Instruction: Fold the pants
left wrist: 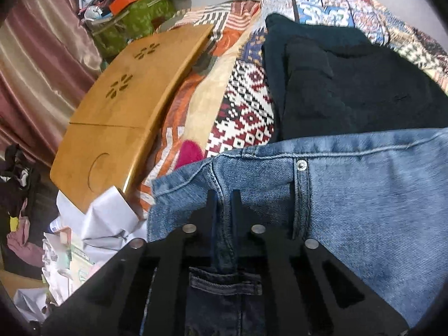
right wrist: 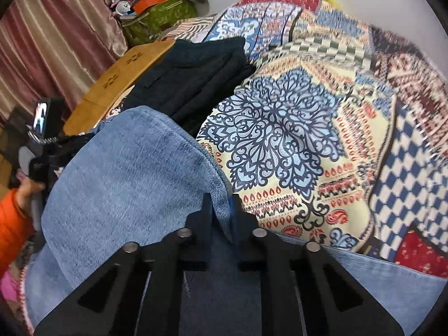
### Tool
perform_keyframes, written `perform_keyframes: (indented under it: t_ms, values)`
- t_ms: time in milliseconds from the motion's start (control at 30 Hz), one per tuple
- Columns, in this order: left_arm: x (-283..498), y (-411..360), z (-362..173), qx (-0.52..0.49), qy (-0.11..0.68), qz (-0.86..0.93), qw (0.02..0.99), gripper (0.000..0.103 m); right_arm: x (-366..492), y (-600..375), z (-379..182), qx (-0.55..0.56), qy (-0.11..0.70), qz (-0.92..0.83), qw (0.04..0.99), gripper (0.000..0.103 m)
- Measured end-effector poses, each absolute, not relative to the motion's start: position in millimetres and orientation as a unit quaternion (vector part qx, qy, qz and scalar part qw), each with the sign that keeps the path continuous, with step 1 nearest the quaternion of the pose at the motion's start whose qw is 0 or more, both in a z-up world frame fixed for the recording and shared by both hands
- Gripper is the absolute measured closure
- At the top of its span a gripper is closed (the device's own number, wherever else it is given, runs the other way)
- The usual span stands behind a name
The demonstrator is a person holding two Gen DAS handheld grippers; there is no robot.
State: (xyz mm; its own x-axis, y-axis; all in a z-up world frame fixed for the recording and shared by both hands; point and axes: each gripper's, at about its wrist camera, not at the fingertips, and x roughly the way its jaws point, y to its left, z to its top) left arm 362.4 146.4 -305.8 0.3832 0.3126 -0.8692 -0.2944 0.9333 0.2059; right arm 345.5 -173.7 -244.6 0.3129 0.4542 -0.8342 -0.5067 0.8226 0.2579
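left gripper (left wrist: pixel 224 196): clamped on the jeans (left wrist: pixel 364 196) at a waist seam | right gripper (right wrist: pixel 222 198): pinched on their hem edge | jeans: bunched up on the quilt (right wrist: pixel 308 140) | progress: both ends grabbed, looks like no neat fold yet tbh

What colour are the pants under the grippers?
The pants are faded light blue denim, clearest in the left wrist view.
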Motion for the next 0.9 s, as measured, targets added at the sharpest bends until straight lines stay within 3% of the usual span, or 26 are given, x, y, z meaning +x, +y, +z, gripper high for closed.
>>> perform_keyframes:
  t_ms: [433,900]
  values:
    - [313.8,160.2,-171.8,-0.028,0.382,0.172,0.908,0.097,310.1,-183.6,-154.2,-0.062,0.373,0.242,0.894,0.098]
    - [182.3,173.5,-174.5,-0.074,0.404,0.108,0.905,0.097,187.3,-191.0,-149.3,-0.046,0.385,0.289,0.876,0.097]
